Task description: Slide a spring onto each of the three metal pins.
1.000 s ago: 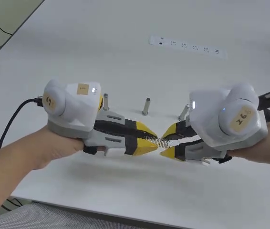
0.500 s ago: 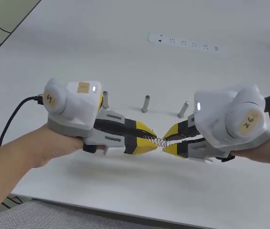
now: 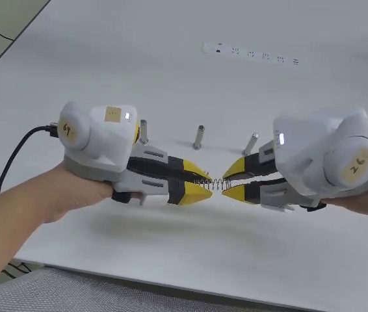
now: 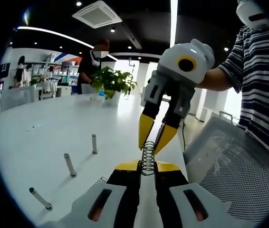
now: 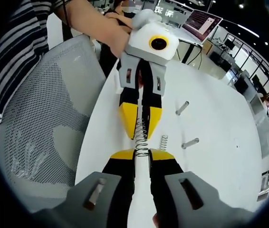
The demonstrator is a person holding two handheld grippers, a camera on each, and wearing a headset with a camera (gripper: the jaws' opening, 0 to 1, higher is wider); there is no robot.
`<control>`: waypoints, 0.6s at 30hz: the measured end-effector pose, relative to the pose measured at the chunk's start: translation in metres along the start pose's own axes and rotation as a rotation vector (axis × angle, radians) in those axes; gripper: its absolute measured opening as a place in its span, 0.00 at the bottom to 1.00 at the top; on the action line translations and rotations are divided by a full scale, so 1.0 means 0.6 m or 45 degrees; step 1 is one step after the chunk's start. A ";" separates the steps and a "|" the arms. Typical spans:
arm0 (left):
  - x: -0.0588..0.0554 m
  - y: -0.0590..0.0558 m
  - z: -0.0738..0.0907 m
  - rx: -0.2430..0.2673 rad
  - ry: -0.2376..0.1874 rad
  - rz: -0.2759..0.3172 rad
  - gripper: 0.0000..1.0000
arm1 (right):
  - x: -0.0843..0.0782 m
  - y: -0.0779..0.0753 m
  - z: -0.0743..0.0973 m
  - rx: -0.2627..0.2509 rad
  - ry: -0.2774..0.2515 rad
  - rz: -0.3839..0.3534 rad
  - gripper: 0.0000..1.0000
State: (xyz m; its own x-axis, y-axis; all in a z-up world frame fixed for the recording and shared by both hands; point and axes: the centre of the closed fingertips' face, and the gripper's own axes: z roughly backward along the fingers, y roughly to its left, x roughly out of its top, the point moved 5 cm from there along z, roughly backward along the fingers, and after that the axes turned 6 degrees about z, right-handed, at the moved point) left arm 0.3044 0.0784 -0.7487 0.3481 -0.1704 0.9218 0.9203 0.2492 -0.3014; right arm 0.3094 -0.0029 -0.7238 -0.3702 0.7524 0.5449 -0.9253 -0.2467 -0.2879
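A small coil spring point(image 3: 216, 184) hangs above the white table, stretched between the two gripper tips. My left gripper point(image 3: 207, 188) is shut on its left end and my right gripper point(image 3: 229, 183) is shut on its right end. The left gripper view has its own jaws point(image 4: 146, 166) closed on the spring point(image 4: 148, 154), with the right gripper point(image 4: 152, 145) coming down onto the far end. Three upright metal pins point(image 3: 144, 132), point(image 3: 199, 138), point(image 3: 251, 144) stand in a row just behind the grippers. A second spring point(image 5: 163, 142) lies on the table near the pins.
A white power strip point(image 3: 252, 54) lies at the far side of the table. A black cable point(image 3: 15, 156) trails from the left gripper off the table's left edge. A mesh chair point(image 4: 225, 166) stands by the near edge. People are in the room behind.
Both grippers keep hold of the spring and have risen slightly. The right gripper has rolled a little and drawn a touch to the right.
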 end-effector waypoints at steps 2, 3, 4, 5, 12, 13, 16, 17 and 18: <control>-0.002 -0.001 0.000 -0.005 0.006 -0.001 0.08 | 0.002 0.001 0.000 0.006 -0.005 0.006 0.12; -0.005 -0.001 -0.001 -0.004 0.019 -0.011 0.08 | 0.004 0.001 0.001 0.006 -0.013 0.017 0.12; -0.006 -0.002 -0.002 -0.004 0.024 -0.014 0.08 | 0.006 0.000 0.002 0.005 -0.018 0.022 0.12; -0.008 -0.002 -0.003 -0.004 0.028 -0.014 0.08 | 0.007 0.000 0.002 0.007 -0.023 0.021 0.12; -0.009 -0.001 -0.001 -0.005 0.031 -0.017 0.08 | 0.015 -0.001 0.008 0.007 -0.063 0.018 0.12; -0.008 -0.001 0.000 -0.004 0.028 -0.016 0.08 | 0.017 -0.002 0.009 0.003 -0.074 0.017 0.12; -0.007 0.001 0.002 -0.001 0.029 -0.015 0.08 | 0.024 -0.005 0.010 -0.004 -0.122 -0.014 0.12; -0.007 0.002 0.003 -0.001 0.030 -0.015 0.08 | 0.026 -0.006 0.010 -0.008 -0.134 -0.015 0.12; -0.007 0.003 0.005 0.001 0.031 -0.016 0.08 | 0.026 -0.005 0.009 -0.008 -0.139 -0.025 0.12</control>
State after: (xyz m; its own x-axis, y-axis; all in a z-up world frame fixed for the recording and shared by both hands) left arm 0.3040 0.0822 -0.7521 0.3410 -0.1970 0.9192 0.9244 0.2477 -0.2899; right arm 0.3060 0.0066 -0.7101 -0.3588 0.6858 0.6332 -0.9322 -0.2283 -0.2810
